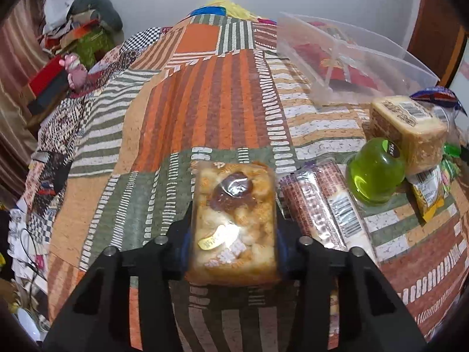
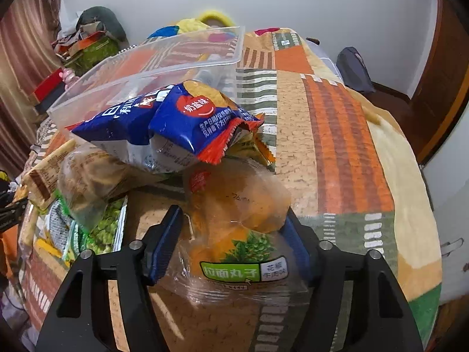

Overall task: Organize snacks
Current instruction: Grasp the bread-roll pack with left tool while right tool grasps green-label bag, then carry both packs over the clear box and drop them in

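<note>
Left gripper (image 1: 234, 246): clamped on the clear-wrapped pastry pack (image 1: 234, 220), its blue pads pressed flat against both long sides; the pack lies at 6 o'clock in the left wrist view, on the patchwork bedspread (image 1: 205, 111).
Right gripper (image 2: 231, 243): its fingers straddle the clear ramen-ball snack bag (image 2: 240, 228) at 6 o'clock in the right wrist view; the right pad touches the plastic, the left pad seems just off it, so I judge no firm hold yet.
Beside the pastry pack: a long wrapped wafer bar (image 1: 319, 205) at 3 o'clock, then a green jelly cup (image 1: 376, 173) and a wrapped cake block (image 1: 407, 129) toward 2 o'clock.
Behind the snack bag: two blue cracker packets (image 2: 176, 126) at 12 o'clock, leaning over its top; a green pea packet (image 2: 102, 228) at 9 o'clock.
Farthest: the clear plastic bin (image 1: 351, 58), with red packets already inside, at 1 o'clock from the left gripper.
Step in hand: grasp one snack per gripper, likely for the bin.
Doing it well: squeeze the pastry only lightly; the bag is slack, so pinch its full part and lift straight up, clear of the blue packets.
</note>
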`<state>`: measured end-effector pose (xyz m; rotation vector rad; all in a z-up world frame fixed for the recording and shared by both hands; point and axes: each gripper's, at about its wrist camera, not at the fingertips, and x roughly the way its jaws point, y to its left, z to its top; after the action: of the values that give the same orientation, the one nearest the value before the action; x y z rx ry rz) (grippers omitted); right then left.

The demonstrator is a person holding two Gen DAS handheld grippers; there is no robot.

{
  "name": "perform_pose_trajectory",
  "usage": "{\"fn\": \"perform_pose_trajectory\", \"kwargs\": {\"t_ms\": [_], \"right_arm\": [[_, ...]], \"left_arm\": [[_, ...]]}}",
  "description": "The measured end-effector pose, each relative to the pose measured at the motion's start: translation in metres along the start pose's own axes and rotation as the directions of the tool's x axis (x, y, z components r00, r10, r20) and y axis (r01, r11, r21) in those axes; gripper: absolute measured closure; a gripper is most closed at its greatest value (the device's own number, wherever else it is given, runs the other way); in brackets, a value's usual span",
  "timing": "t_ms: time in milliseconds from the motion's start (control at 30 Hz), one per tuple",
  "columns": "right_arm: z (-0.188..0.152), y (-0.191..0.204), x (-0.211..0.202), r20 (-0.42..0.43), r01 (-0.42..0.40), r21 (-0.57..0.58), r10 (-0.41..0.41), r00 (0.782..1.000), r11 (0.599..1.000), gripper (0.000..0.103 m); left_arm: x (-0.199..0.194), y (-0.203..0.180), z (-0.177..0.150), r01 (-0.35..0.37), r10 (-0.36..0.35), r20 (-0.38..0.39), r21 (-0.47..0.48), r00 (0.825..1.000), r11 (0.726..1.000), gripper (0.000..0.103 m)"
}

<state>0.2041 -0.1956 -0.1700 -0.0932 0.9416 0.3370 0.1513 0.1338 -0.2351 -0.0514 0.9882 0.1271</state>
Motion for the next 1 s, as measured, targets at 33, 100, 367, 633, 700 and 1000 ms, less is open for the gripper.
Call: {"fn": "perform_pose_trajectory", "kwargs": {"t_ms": [33, 100, 367, 633, 700, 1000], "right_arm": [[0.0, -0.002, -0.002, 0.004, -0.007, 0.014, 0.006, 1.0, 1.0, 0.049], [0.0, -0.008, -0.005, 0.0, -0.035, 0.044, 0.035, 0.999, 0.998, 0.056], [-0.011, -0.006, -0.03, 0.029, -0.013, 0.033, 0.012, 1.0, 0.999, 0.064], [-0.016, -0.012, -0.064, 0.083, 0.012, 0.048, -0.016, 0.996, 0.999, 0.064], [-0.01, -0.017, -0.069, 0.102, 0.017, 0.054, -0.023, 0.995, 0.998, 0.064], [0.024, -0.016, -0.096, 0.214, 0.026, 0.04, -0.034, 0.976, 0.999, 0.064]], "left_arm": [[-0.001, 0.0, 0.0, 0.003, -0.003, -0.002, 0.001, 1.0, 1.0, 0.059], [-0.005, 0.002, 0.001, 0.02, -0.02, -0.004, -0.014, 1.0, 1.0, 0.059], [-0.034, 0.0, 0.01, 0.053, -0.052, 0.047, -0.025, 0.998, 0.998, 0.059], [-0.072, -0.017, 0.029, 0.091, -0.089, 0.136, -0.004, 0.987, 0.996, 0.059], [-0.08, -0.022, 0.036, 0.105, -0.104, 0.157, 0.002, 0.982, 0.994, 0.059], [-0.102, -0.054, 0.076, 0.152, -0.159, 0.238, 0.045, 0.958, 0.987, 0.059]]}}
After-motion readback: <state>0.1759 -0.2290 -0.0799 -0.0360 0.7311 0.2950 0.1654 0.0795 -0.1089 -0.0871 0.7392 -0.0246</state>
